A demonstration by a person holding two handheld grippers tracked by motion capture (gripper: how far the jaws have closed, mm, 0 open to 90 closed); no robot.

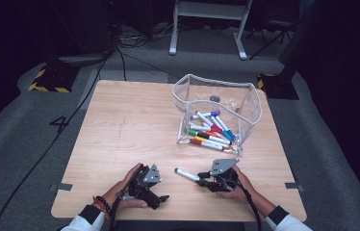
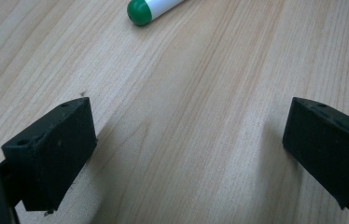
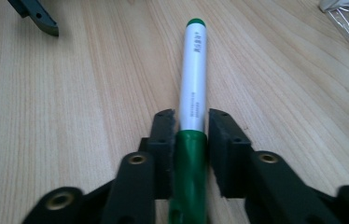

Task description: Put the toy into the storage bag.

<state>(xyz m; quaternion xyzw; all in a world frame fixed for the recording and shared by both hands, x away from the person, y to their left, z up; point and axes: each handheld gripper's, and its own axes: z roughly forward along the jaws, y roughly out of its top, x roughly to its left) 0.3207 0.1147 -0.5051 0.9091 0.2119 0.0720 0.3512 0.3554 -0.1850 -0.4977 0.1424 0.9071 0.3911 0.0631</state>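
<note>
Dark grey carpet and black cables surround a light wooden table (image 1: 135,120), with the white legs of a stand at the far side of the room. On the far right part of the table sits a clear plastic pouch (image 1: 216,113), open at the top, holding a heap of coloured markers (image 1: 210,131). Near the front edge, the right gripper (image 1: 204,181) lies low over the wood in the person's right hand, its jaws closed on a green marker (image 3: 194,84); they clamp it where the white barrel meets the green cap, and the barrel points away toward the left along the tabletop, ending in a small green tip. The left gripper (image 1: 161,198), held in the person's left hand (image 1: 120,190) just beside it, has its jaws spread wide over bare wood, gripping nothing. A beaded bracelet (image 1: 103,204) circles the left wrist.
</note>
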